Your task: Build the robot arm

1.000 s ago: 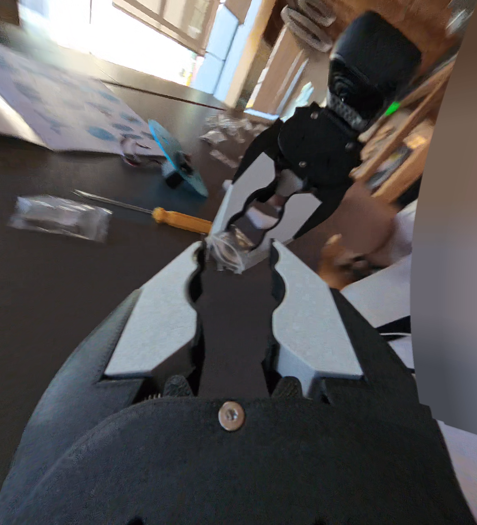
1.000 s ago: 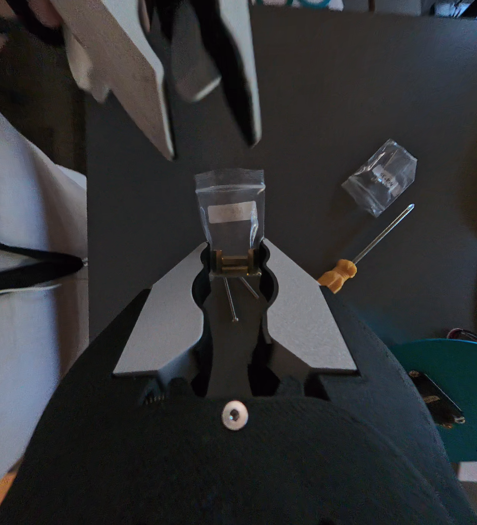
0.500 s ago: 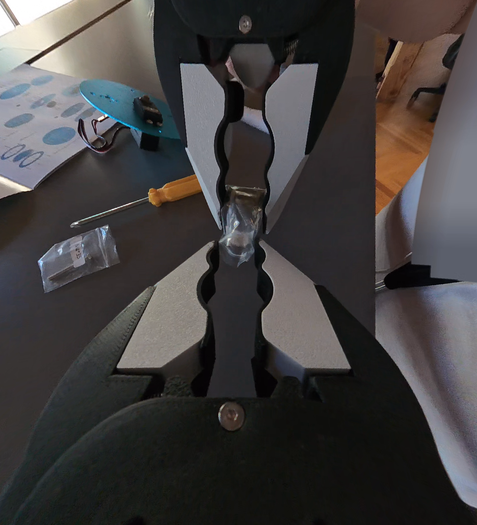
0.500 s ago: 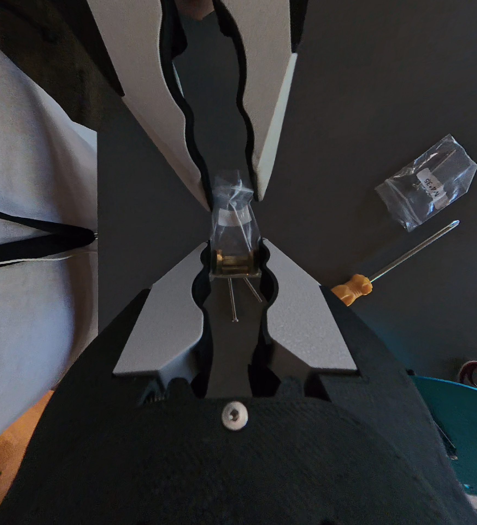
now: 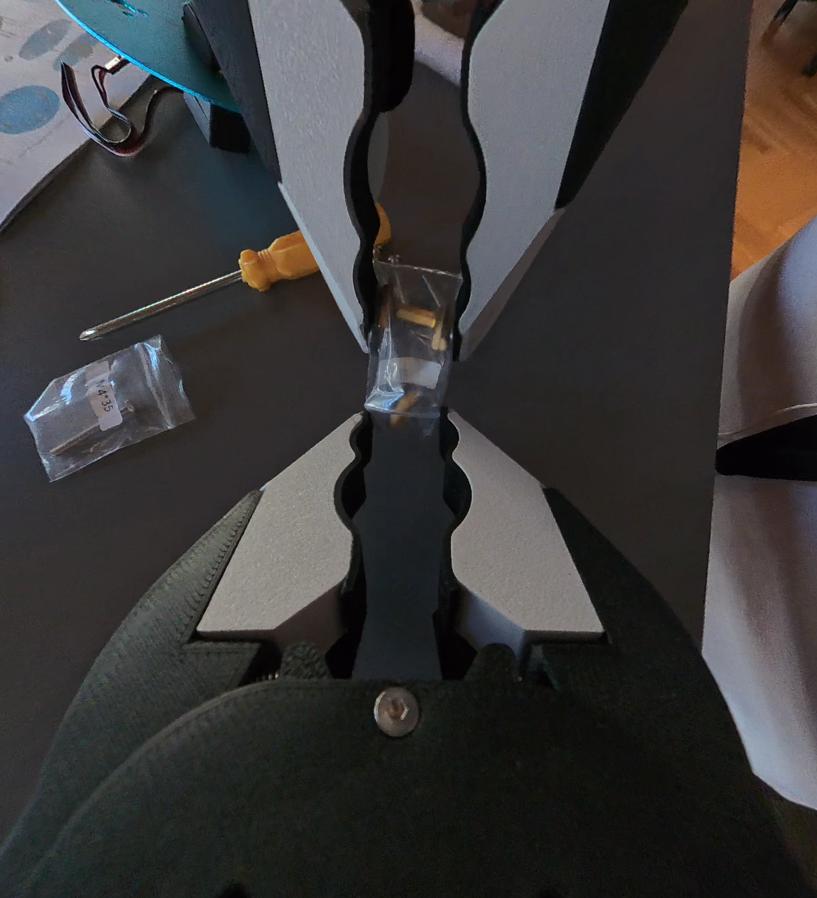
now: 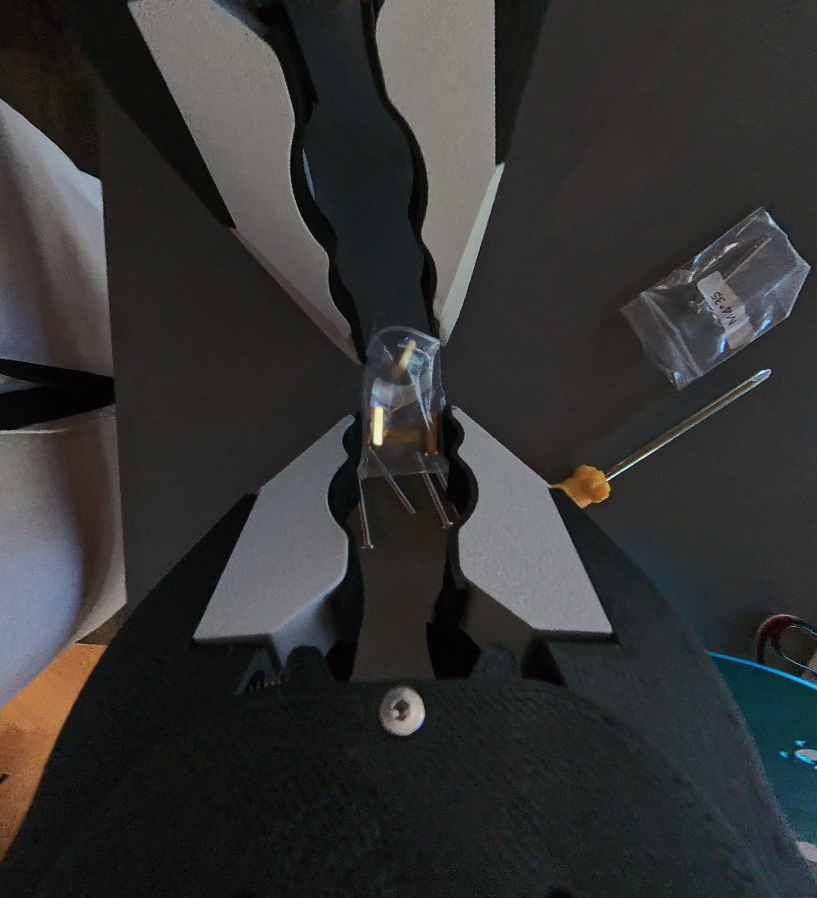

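Observation:
A small clear plastic bag (image 5: 411, 369) of brass standoffs and thin screws hangs above the dark table (image 5: 129, 534), stretched between both grippers. My left gripper (image 5: 405, 418) is shut on the bag's near end. My right gripper (image 5: 412, 347) comes from the opposite side and is shut on the far end. In the right wrist view my right gripper (image 6: 404, 413) pinches the bag (image 6: 404, 388), and several thin screws (image 6: 366, 527) stick out of its end toward the palm. The left gripper (image 6: 399, 350) clamps the other end, where one brass piece lies.
A second clear bag with a white label (image 5: 110, 405) and a yellow-handled screwdriver (image 5: 270, 274) lie on the table to the left. A teal disc (image 5: 153, 43) with wires (image 5: 105, 131) and a printed booklet (image 5: 17, 121) sit farther back. A person's white garment (image 5: 786, 486) is beyond the table edge. Both grippers' tips are close together, under 4 cm apart.
My left gripper swung in to face the right gripper and shut on the bag's free end. The bag is now bunched between both, and more screws stick out at the right gripper's end.

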The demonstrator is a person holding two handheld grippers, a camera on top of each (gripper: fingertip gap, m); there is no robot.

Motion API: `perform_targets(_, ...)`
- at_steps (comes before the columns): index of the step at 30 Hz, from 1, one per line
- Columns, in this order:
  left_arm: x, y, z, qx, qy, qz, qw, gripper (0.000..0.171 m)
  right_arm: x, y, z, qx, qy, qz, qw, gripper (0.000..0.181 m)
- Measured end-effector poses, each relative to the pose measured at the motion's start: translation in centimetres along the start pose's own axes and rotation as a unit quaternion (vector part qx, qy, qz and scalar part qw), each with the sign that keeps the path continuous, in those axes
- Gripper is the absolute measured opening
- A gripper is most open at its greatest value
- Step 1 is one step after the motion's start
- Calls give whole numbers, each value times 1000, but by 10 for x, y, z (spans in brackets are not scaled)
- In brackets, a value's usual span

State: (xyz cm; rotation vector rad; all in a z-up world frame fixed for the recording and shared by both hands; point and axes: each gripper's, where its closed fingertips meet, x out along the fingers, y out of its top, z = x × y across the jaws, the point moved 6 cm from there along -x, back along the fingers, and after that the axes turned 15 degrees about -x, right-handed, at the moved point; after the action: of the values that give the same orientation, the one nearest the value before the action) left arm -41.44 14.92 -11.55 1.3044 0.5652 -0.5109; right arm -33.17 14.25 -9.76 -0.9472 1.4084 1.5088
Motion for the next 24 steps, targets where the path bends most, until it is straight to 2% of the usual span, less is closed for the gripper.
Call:
perform_targets(7,0,-1,-2,-6,-8,-2,1000,31,5,-9,5,14,5,19,1000,18)
perform_targets(9,-3,-1,0,-13,-50,-2,999,44,5,-11,6,19,4,30,999,17)
perform_targets(10,-6,1,-1,-34,-87,2,996,41,5,-12,6,17,3,33,999,17)
perform_targets(12,-11,7,-7,-103,-167,14,980,27,4,-14,7,17,-2,35,999,18)
perform_targets(14,-16,14,-19,-187,-250,29,950,16,4,-16,8,19,-4,34,999,18)
perform_targets(16,-20,18,-28,-246,-315,35,916,16,3,-18,9,19,-12,30,999,18)
perform_targets(17,-21,19,-32,-259,-326,39,909,18,2,-19,9,18,-16,28,999,18)
perform_targets(18,-22,20,-34,-260,-321,47,910,22,2,-20,9,17,-19,27,999,18)
perform_targets(24,-39,15,-44,-216,-209,93,949,30,0,-23,9,17,-34,32,999,16)
